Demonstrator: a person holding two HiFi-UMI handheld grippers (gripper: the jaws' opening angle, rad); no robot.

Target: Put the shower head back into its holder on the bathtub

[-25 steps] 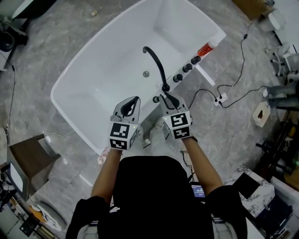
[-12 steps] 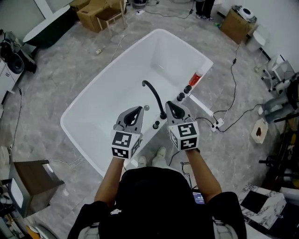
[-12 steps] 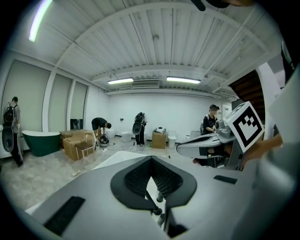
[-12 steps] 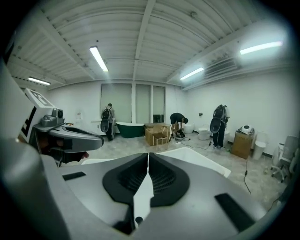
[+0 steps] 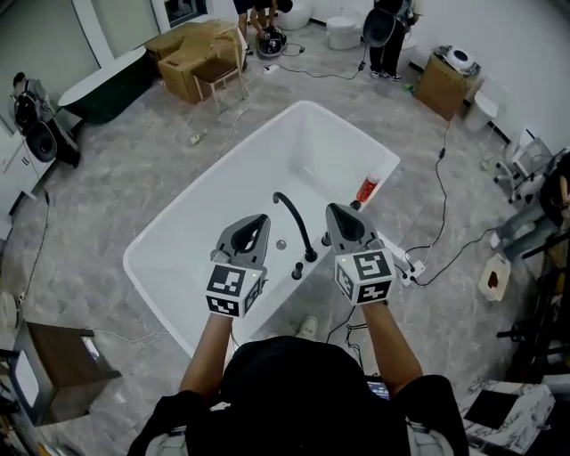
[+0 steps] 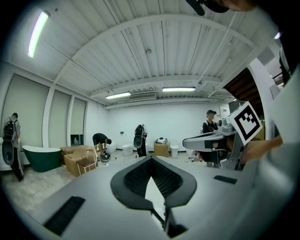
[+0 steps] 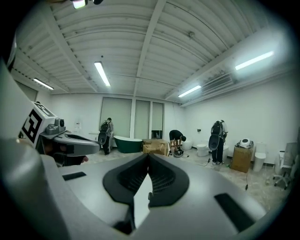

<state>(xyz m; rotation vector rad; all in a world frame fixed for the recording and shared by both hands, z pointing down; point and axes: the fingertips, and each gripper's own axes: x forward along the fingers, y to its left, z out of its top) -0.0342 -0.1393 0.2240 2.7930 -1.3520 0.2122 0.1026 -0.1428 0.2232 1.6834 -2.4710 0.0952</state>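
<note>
The white bathtub (image 5: 303, 156) lies below me, seen in the head view. A curved black spout (image 5: 294, 218) and small black knobs (image 5: 298, 272) stand on its near rim. I cannot pick out the shower head; my right gripper covers that part of the rim. The left gripper (image 5: 256, 219) (image 6: 151, 159) and the right gripper (image 5: 335, 210) (image 7: 149, 156) hang side by side, high above the rim and pointing about level. Both are shut, tips touching, with nothing in them. The right jaws have just been closing on nothing.
A red bottle (image 5: 368, 189) lies on the tub's right rim. A black cable and power strip (image 5: 414, 265) trail on the floor at right. Cardboard boxes (image 5: 191, 53), a dark green tub (image 5: 107, 85) and several people (image 5: 387, 27) are at the far end.
Both grippers have risen from the tub's near rim and its black fittings toward the camera. The tub now looks smaller and farther below.
</note>
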